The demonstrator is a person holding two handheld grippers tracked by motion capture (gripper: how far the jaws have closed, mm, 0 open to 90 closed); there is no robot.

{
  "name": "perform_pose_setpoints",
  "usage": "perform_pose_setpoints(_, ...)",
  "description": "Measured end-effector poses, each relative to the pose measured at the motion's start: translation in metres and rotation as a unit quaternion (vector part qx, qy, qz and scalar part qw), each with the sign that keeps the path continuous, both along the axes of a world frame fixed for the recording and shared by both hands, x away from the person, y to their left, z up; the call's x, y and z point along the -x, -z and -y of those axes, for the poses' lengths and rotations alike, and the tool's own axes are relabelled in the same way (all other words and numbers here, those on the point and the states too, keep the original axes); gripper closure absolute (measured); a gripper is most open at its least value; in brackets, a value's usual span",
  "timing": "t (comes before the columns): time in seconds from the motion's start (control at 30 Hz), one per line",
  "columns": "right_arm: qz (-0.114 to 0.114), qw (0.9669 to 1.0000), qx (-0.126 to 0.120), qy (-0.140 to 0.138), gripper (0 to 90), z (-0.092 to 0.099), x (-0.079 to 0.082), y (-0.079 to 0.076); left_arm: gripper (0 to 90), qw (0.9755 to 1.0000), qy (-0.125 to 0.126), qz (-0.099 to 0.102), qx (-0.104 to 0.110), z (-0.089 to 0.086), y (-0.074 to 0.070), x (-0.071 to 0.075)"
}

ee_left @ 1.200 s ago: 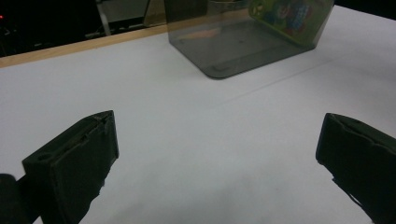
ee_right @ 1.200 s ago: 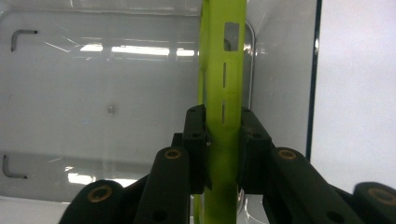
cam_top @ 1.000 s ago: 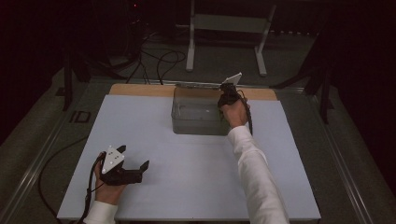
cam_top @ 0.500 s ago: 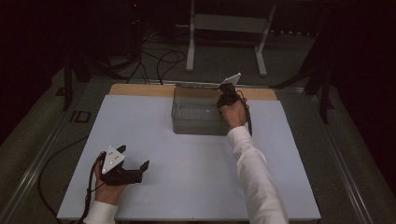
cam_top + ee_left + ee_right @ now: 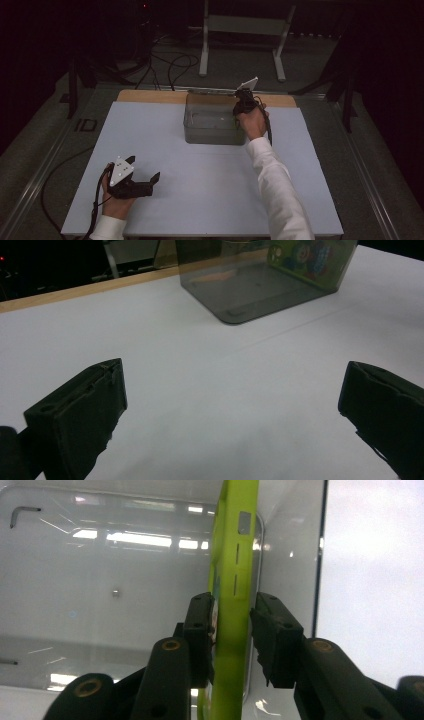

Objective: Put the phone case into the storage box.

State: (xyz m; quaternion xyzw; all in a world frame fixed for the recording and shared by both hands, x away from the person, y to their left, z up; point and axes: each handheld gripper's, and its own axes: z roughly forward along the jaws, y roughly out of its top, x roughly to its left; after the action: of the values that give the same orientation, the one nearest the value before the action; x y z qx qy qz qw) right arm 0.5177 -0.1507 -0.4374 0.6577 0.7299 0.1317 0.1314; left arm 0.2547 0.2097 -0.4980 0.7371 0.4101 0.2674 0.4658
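Right gripper view: right gripper [image 5: 231,617], just opening, loosely straddles green case [image 5: 234,570] inside bin [image 5: 100,555]

Near the frame's centre top, the right gripper [image 5: 243,100] dips into the clear bin [image 5: 212,131]'s right end, while the left gripper [image 5: 145,182] rests on the white table [image 5: 210,200] at lower left.
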Motion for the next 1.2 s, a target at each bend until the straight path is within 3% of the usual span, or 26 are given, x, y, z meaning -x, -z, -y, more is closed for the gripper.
perform_pose_setpoints(0.43,0.024,0.9995,0.015,-0.013,73.3,0.000,0.009,-0.012,0.0,1.0000,-0.001,0.001,0.001,0.000,0.000,0.000)
perform_pose_setpoints(0.5,0.030,0.9988,0.036,-0.016,75.8,0.001,0.010,-0.013,0.0,1.0000,0.000,0.001,0.000,0.000,0.000,0.000)
perform_pose_setpoints(0.77,0.029,0.9989,0.035,-0.015,83.4,0.004,0.013,-0.012,0.0,1.0000,0.002,0.001,0.000,0.001,0.000,0.000)
perform_pose_setpoints(1.0,0.042,0.9987,0.006,-0.028,79.3,0.009,0.019,-0.013,0.0,1.0000,0.002,0.000,-0.002,0.002,0.000,0.000)
perform_pose_setpoints(1.13,0.061,0.9970,-0.025,-0.040,74.7,0.013,0.024,-0.017,0.0,1.0000,0.002,0.000,-0.001,0.002,0.000,0.000)
perform_pose_setpoints(1.2,0.075,0.9947,-0.050,-0.050,72.0,0.014,0.027,-0.020,0.0,1.0000,0.002,0.001,-0.001,0.002,0.000,0.000)
